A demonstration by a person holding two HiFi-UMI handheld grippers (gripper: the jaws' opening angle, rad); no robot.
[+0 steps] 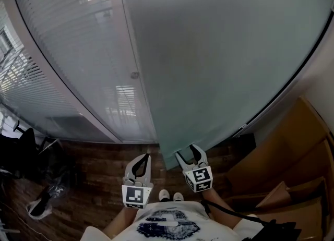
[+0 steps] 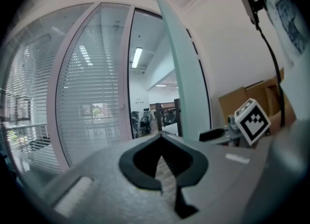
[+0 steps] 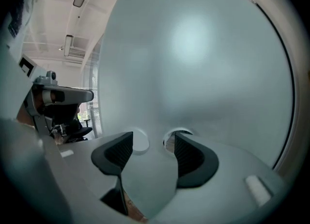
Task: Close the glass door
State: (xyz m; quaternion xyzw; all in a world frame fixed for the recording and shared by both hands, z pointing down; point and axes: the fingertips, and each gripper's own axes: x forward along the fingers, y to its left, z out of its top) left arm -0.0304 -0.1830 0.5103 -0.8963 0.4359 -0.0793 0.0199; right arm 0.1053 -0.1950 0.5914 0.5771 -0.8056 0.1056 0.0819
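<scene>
Glass door (image 1: 219,52) hangs ajar, edge near the wide-parted right gripper (image 1: 187,151).

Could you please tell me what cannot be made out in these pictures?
Behind the glass door: hidden by its frosting, head view and right gripper view.
Door's top: cut off by the head view's upper edge.
Whether the right tool touches the door: unclear in every view.

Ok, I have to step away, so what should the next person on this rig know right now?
Left gripper: jaws shut, empty.
Right gripper: jaws open at the free edge of the glass door, not gripping it.
Door: standing open, swung away from its frame.
Done: nothing visible yet.
To do: swing the door shut against the frame.
</scene>
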